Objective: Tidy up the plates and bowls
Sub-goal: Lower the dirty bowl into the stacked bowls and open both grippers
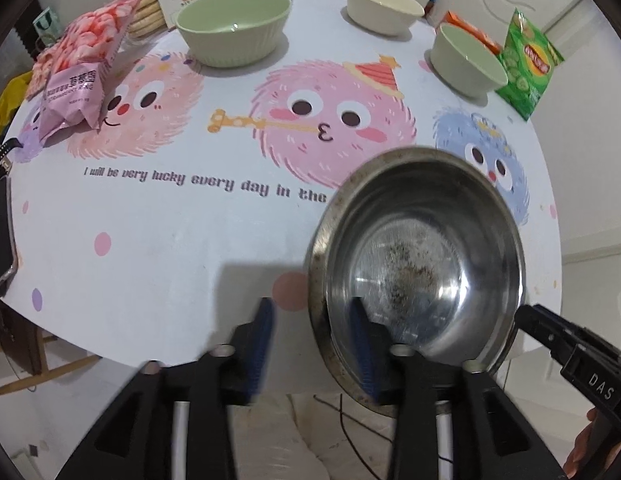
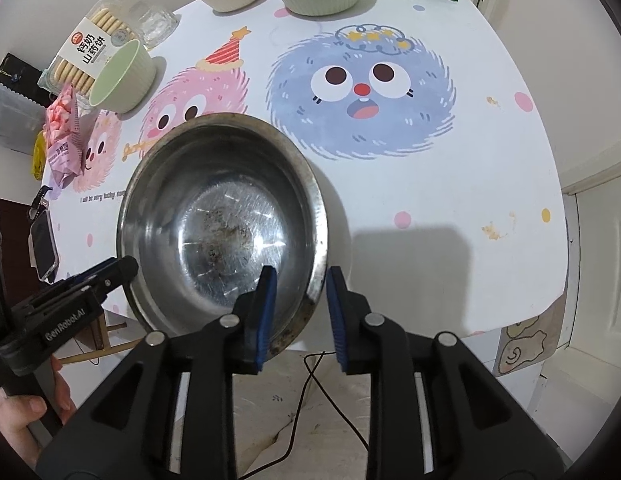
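Blue-padded left gripper and right gripper straddle opposite rims of the steel bowl, jaws apart, pads clear. Bowl sits at the table near edge. Release step; next, reach a green bowl for stacking.
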Available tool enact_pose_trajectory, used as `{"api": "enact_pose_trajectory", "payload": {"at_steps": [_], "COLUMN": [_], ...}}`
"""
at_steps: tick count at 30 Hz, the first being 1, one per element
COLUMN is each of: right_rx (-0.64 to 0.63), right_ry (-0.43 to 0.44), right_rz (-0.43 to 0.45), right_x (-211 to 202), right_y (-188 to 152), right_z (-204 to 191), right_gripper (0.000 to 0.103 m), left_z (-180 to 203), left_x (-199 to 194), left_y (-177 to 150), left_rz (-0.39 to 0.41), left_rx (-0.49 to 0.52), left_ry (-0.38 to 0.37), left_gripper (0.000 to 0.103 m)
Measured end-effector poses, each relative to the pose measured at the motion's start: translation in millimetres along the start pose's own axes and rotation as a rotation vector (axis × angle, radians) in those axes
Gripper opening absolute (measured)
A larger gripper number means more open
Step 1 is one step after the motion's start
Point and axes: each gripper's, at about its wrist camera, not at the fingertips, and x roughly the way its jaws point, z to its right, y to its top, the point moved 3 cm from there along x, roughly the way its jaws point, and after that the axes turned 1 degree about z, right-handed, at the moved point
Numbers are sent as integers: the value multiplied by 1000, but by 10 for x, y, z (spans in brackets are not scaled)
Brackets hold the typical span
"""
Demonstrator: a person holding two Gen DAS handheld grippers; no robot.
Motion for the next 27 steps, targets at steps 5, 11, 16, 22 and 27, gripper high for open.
{"api": "enact_pose_trajectory", "payload": {"at_steps": [5, 11, 16, 22, 27], "right_rx": [33, 36, 10, 58, 78], "right_ry": [-7, 4, 4, 71, 21], "right_rz": [35, 93, 133, 100, 131], "right_x": [-151, -366, -507, -502, -544], "right_y": [31, 173, 347, 529, 698], "right_z": [50, 27, -27, -7, 50], "right_gripper": [46, 62, 67, 90, 91], "left_z": [-30, 22, 100, 227, 374], "left_x": [-138, -313, -401, -433, -407], "left_y": [105, 291, 471, 711, 916], "left_rz": [49, 103, 131, 146, 139], "left_rx": [-6, 13, 49, 99, 137], "left_ry": [-29, -28, -36, -55, -76], "left_gripper": [84, 97, 101, 103, 103]}}
